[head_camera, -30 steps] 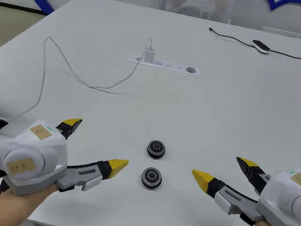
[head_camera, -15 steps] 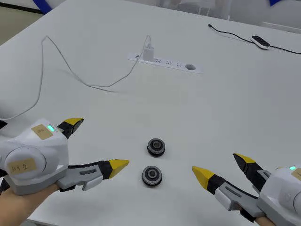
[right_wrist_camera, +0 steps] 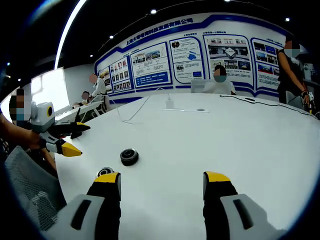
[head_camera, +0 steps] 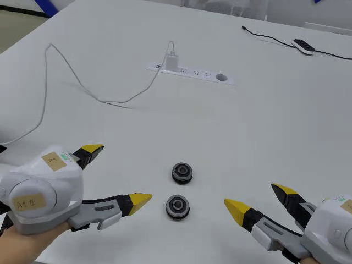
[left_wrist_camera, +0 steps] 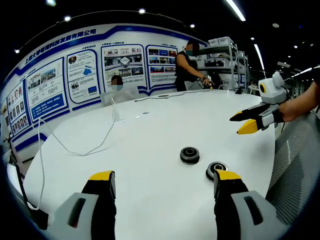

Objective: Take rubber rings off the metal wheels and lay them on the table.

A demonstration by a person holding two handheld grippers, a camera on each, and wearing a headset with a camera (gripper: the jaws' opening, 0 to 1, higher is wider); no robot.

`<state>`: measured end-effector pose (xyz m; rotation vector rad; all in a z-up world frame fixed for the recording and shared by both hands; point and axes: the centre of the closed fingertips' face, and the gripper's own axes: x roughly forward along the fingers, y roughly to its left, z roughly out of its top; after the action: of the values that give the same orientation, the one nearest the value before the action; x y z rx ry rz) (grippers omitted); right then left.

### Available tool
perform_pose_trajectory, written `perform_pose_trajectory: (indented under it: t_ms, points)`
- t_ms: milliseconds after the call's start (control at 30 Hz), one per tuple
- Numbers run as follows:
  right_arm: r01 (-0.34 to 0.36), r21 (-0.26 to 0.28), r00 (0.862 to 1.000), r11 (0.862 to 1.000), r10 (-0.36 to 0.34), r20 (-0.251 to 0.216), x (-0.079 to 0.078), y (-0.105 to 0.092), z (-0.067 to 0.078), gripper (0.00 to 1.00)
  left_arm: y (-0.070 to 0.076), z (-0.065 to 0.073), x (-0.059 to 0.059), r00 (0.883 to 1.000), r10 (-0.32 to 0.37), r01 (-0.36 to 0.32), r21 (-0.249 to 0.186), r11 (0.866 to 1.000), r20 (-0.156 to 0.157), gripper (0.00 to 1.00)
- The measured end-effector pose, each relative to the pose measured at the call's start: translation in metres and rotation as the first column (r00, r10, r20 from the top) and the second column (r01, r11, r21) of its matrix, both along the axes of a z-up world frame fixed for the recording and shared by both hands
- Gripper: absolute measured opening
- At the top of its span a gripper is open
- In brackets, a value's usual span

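Note:
Two small metal wheels with black rubber rings lie flat on the white table: the far wheel (head_camera: 182, 172) (left_wrist_camera: 190, 154) (right_wrist_camera: 129, 156) and the near wheel (head_camera: 177, 206) (left_wrist_camera: 216, 170) (right_wrist_camera: 104, 172). My left gripper (head_camera: 116, 173) (left_wrist_camera: 165, 181) (right_wrist_camera: 74, 136) hovers left of them, open, with nothing between its yellow-tipped fingers. At the right hangs my right gripper (head_camera: 259, 199) (right_wrist_camera: 162, 181) (left_wrist_camera: 240, 121), also open and empty. Both grippers point toward the wheels and stay a short way off them.
A white power strip (head_camera: 190, 73) with a plugged charger and a long white cable (head_camera: 71, 74) lies at the back middle. A black cable with a remote (head_camera: 303, 45) runs at the far right. People stand and sit beyond the table.
My left gripper has sunk slightly toward the near edge. The wheels lie where they were, and both grippers remain open.

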<state>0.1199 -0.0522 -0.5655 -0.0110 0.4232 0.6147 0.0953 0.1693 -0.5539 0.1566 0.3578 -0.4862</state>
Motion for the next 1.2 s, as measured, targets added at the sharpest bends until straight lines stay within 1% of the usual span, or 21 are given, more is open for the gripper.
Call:
perform_pose_trajectory:
  t_ms: [100,200,267,333,500,567,700,833,933,1033,1100,1200]
  points:
    - [0.003,0.003,1.0,1.0,-0.003,-0.007,0.0,-0.001,-0.001,0.67,0.0,-0.002,0.0,1.0,-0.006,0.006,-0.002,1.0,-0.003,0.82]
    - [0.008,0.008,1.0,1.0,-0.008,-0.008,0.0,-0.002,-0.001,0.67,-0.002,-0.005,0.0,1.0,-0.019,0.019,0.009,1.0,-0.009,0.81]
    - [0.007,0.009,1.0,1.0,-0.007,-0.01,0.0,-0.002,-0.001,0.67,-0.004,-0.004,-0.001,1.0,-0.029,0.029,0.018,0.999,-0.008,0.8]
    - [0.005,0.009,1.0,1.0,-0.005,-0.011,-0.001,-0.001,-0.002,0.67,-0.006,-0.003,-0.001,0.999,-0.041,0.041,0.017,0.999,-0.003,0.8]
    - [-0.001,0.014,1.0,1.0,0.001,-0.025,-0.003,0.0,-0.005,0.66,-0.013,-0.006,-0.001,0.998,-0.068,0.068,0.023,0.997,-0.009,0.78]
    - [-0.003,0.014,1.0,1.0,0.003,-0.031,-0.004,0.0,-0.006,0.66,-0.017,-0.005,-0.001,0.997,-0.081,0.081,0.008,0.997,-0.006,0.76]
    - [-0.002,0.014,0.999,1.0,0.002,-0.035,-0.006,-0.002,-0.008,0.65,-0.022,-0.003,0.0,0.994,-0.105,0.105,0.007,0.994,-0.007,0.74]
    - [0.004,0.023,0.999,1.0,-0.004,-0.041,-0.006,-0.004,-0.008,0.65,-0.034,-0.004,-0.003,0.986,-0.162,0.162,-0.006,0.987,-0.023,0.71]
    - [0.007,0.031,0.999,0.999,-0.006,-0.041,-0.006,-0.003,-0.007,0.64,-0.043,-0.006,-0.004,0.981,-0.191,0.19,-0.028,0.981,-0.04,0.69]
    - [0.006,0.035,0.999,0.999,-0.005,-0.044,-0.007,-0.003,-0.008,0.64,-0.05,-0.006,-0.005,0.976,-0.217,0.216,-0.032,0.976,-0.033,0.63]
    - [0.003,0.036,0.999,0.999,-0.001,-0.047,-0.007,-0.002,-0.008,0.63,-0.055,-0.005,-0.005,0.974,-0.226,0.224,-0.052,0.973,-0.031,0.57]
    - [0.005,0.043,0.999,0.999,-0.003,-0.046,-0.007,-0.002,-0.007,0.63,-0.06,-0.006,-0.003,0.97,-0.24,0.239,-0.05,0.97,-0.028,0.56]
